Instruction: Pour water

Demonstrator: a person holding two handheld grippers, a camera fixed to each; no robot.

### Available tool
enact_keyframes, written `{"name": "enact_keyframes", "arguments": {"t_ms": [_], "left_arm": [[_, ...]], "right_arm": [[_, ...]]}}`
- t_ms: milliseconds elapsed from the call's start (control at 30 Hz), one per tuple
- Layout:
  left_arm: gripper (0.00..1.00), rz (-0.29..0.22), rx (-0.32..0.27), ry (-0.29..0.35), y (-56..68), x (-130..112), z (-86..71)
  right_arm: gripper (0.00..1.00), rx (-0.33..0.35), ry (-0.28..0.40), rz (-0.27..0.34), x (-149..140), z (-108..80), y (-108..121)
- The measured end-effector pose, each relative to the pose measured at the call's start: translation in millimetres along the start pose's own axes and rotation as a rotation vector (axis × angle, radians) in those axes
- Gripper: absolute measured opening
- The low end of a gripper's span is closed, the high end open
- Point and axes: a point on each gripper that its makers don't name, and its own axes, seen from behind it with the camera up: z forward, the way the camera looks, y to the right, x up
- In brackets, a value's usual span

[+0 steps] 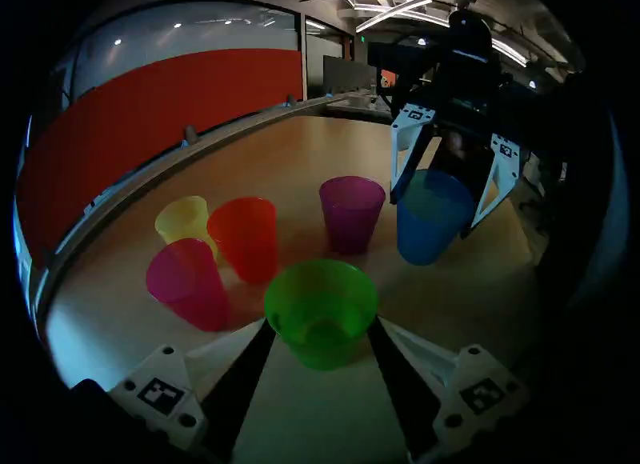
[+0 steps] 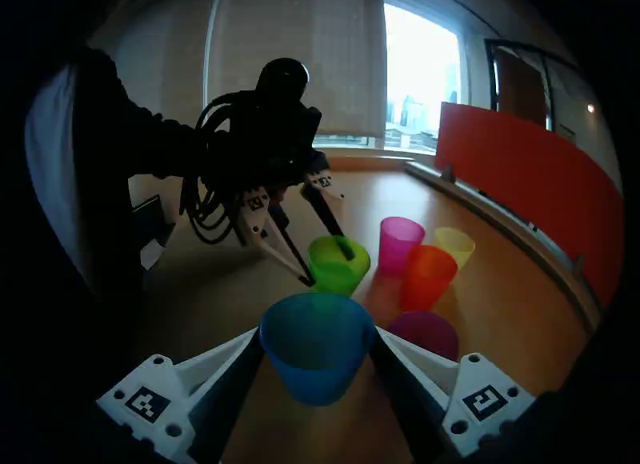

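Left tongs (image 1: 320, 322) clamp the green cup (image 1: 322, 308), right tongs (image 2: 316, 334) clamp the blue cup (image 2: 316, 356); we judge both are held upright so nothing spills before pouring.

The camera on my left gripper (image 1: 322, 324) sits low over the table (image 1: 336, 152), close behind the green cup (image 1: 322, 308), facing the red wall (image 1: 160, 120). The camera on my right gripper (image 2: 318, 340) looks the opposite way toward the window (image 2: 420, 72), close behind the blue cup (image 2: 316, 352). Both views share the table and both cups.

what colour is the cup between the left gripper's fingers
It's a green cup, clearest in the left gripper view.
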Motion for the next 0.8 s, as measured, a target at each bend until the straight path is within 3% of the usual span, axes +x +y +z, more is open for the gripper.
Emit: {"name": "enact_keyframes", "arguments": {"t_ms": [800], "left_arm": [[0.83,-0.017,0.001,-0.004,-1.9,-6,-0.1]], "right_arm": [[0.92,0.01,-0.035,0.005,-25,8.4,-6]]}}
